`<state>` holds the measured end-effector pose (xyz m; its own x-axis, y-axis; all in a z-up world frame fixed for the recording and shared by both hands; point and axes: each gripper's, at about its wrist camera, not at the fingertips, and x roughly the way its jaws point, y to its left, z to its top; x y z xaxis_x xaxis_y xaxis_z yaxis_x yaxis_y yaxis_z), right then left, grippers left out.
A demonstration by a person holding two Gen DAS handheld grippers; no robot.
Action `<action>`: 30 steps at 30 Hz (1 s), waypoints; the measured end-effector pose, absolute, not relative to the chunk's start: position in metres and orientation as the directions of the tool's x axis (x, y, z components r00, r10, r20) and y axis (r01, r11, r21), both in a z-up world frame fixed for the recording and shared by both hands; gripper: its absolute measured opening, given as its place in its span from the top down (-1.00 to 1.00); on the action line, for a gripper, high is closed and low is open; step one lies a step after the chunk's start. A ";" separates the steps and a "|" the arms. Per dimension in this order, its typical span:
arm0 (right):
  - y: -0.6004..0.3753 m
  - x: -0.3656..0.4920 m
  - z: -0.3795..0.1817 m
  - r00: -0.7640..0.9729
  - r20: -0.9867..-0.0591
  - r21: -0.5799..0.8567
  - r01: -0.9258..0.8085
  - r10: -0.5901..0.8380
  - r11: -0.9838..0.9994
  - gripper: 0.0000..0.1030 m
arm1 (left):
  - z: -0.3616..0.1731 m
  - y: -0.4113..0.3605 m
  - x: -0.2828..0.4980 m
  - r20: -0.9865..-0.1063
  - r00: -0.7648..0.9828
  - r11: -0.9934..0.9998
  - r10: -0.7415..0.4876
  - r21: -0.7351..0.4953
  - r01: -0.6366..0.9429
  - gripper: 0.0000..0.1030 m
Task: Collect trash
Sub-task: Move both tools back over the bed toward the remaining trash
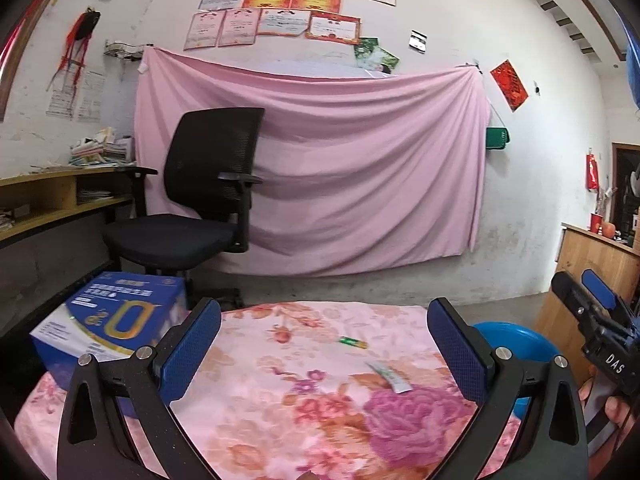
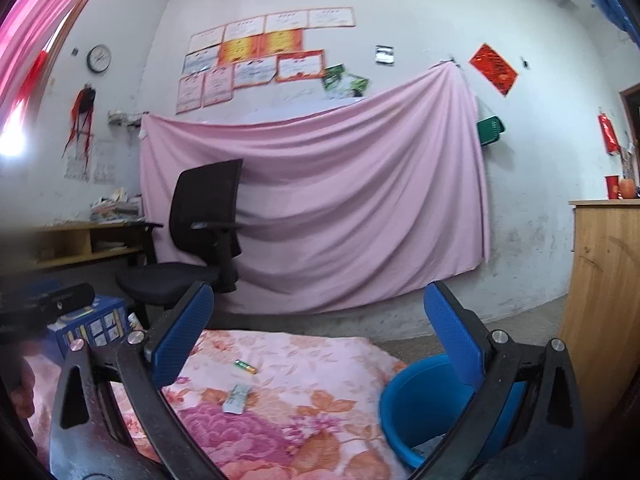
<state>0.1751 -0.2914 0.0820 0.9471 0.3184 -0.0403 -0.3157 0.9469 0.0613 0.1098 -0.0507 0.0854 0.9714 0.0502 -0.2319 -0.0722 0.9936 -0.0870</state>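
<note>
Two bits of trash lie on the floral cloth (image 1: 280,400) (image 2: 304,412): a small green and yellow wrapper (image 1: 353,342) (image 2: 245,367) farther back, and a white and green sachet (image 1: 390,376) (image 2: 237,398) nearer. A blue bucket (image 1: 516,340) (image 2: 420,412) stands at the cloth's right edge. My left gripper (image 1: 324,352) is open above the cloth, nothing between its blue pads. My right gripper (image 2: 320,340) is open too, its right finger over the bucket; it also shows at the far right of the left wrist view (image 1: 592,300).
A blue printed carton (image 1: 108,320) (image 2: 92,322) sits at the cloth's left. Behind it stands a black office chair (image 1: 200,200) (image 2: 196,240), with a pink sheet (image 1: 340,168) hung on the wall. A wooden cabinet (image 2: 604,300) is at the right, shelves (image 1: 52,200) at the left.
</note>
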 end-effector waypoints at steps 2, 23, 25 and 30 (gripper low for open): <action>-0.282 0.177 0.080 0.940 -0.056 0.053 -0.334 0.337 0.941 -1.00 | 0.084 -0.047 0.107 -0.233 0.971 0.993 0.062 -0.083 -0.084 -0.96; -0.234 0.258 0.050 0.834 -0.405 0.037 -0.395 0.375 0.918 -1.00 | 0.055 -0.017 0.163 -0.342 0.937 0.995 0.072 -0.046 -0.093 -0.96; -0.228 0.275 0.039 0.783 -0.496 0.054 -0.405 0.377 0.913 -1.00 | 0.051 -0.015 0.175 -0.379 0.923 0.995 0.060 -0.047 -0.084 -0.96; -0.219 0.298 0.019 0.674 -0.623 0.099 -0.435 0.397 0.895 -0.98 | 0.040 -0.010 0.205 -0.480 0.875 0.995 0.053 -0.050 -0.087 -0.96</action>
<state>0.2977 -0.2194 0.0187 0.6740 0.3966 -0.6233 -0.4351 0.8949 0.0989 0.2048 -0.0100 0.0399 0.8755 0.0527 -0.4804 -0.0871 0.9950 -0.0495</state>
